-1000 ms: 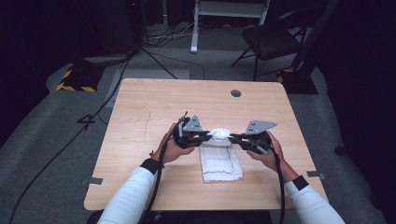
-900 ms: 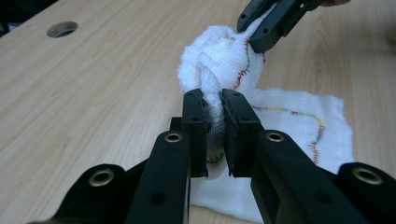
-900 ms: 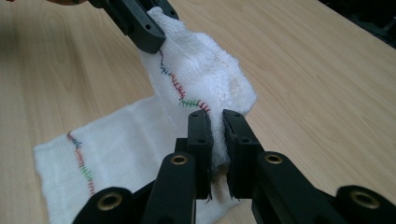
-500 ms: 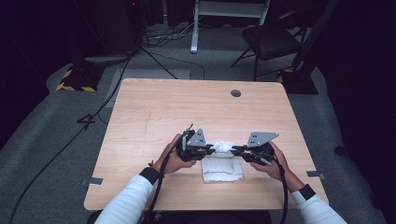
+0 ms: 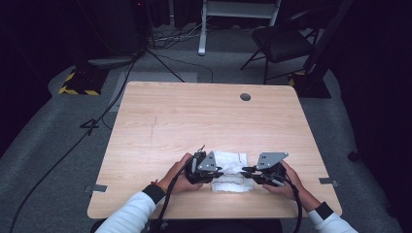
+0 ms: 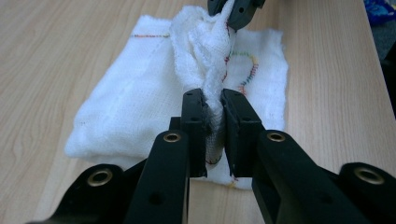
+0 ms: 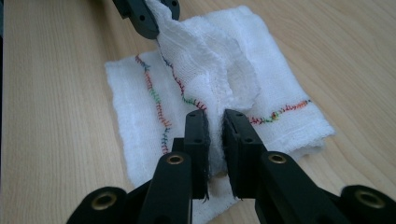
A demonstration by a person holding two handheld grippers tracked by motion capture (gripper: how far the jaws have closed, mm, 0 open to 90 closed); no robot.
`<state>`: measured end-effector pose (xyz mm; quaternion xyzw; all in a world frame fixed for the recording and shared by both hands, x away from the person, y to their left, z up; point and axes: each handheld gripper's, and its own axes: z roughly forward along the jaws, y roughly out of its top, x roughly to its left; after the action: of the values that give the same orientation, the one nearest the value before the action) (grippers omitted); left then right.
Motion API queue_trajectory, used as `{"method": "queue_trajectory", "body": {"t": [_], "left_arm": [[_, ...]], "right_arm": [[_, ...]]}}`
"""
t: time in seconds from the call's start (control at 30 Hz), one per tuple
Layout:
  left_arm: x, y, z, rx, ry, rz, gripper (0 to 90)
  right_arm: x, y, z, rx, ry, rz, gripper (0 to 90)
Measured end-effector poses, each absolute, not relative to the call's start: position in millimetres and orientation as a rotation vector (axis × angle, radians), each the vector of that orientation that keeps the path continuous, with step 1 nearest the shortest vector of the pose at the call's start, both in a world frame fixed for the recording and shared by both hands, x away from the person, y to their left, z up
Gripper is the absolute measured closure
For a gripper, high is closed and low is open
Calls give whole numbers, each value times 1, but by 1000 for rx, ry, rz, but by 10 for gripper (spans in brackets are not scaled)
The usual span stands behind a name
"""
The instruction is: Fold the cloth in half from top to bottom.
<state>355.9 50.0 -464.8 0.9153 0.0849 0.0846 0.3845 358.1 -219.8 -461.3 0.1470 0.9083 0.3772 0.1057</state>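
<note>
White cloth: the white cloth [image 5: 228,171] lies on the wooden table [image 5: 194,121], close to the edge where the person sits. It is folded, with one part pulled up off the rest.
Cloth stitching: a line of many-coloured thread runs along its edges, seen in both gripper views [image 7: 159,109].
Left gripper: the left gripper [image 5: 219,173] is at the left side of the cloth. Its two black jaws pinch a bunched-up strip of cloth between them [image 6: 214,122].
Right gripper: the right gripper [image 5: 246,171] is at the right side of the cloth. Its jaws have just been opening a little, but cloth still sits squeezed between them [image 7: 215,135].
Between the grippers: the raised part of the cloth stretches from one gripper to the other, over the flat part lying on the table.
Hands: the left hand [image 5: 179,175] and the right hand [image 5: 286,180] each hold a gripper, one on each side of the cloth.
Table hole: a small round hole [image 5: 245,96] is far from the cloth, near the far edge of the table.
Chair: a dark chair [image 5: 282,43] stands on the floor, well beyond the cloth.
</note>
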Motion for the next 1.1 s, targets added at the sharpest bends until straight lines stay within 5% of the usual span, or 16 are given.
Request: {"method": "queue_trajectory", "body": {"t": [0.47,0.73,1.1], "left_arm": [[326,61,-470,2343,213,203,700],[323,74,-452,2258,268,295,617],[359,37,-473,2351,330,250,363]], "right_arm": [[332,-228,-470,430,2688,1075,729],[327,-241,-452,488,2591,1168,603],[356,-225,-462,570,2595,1051,419]]}}
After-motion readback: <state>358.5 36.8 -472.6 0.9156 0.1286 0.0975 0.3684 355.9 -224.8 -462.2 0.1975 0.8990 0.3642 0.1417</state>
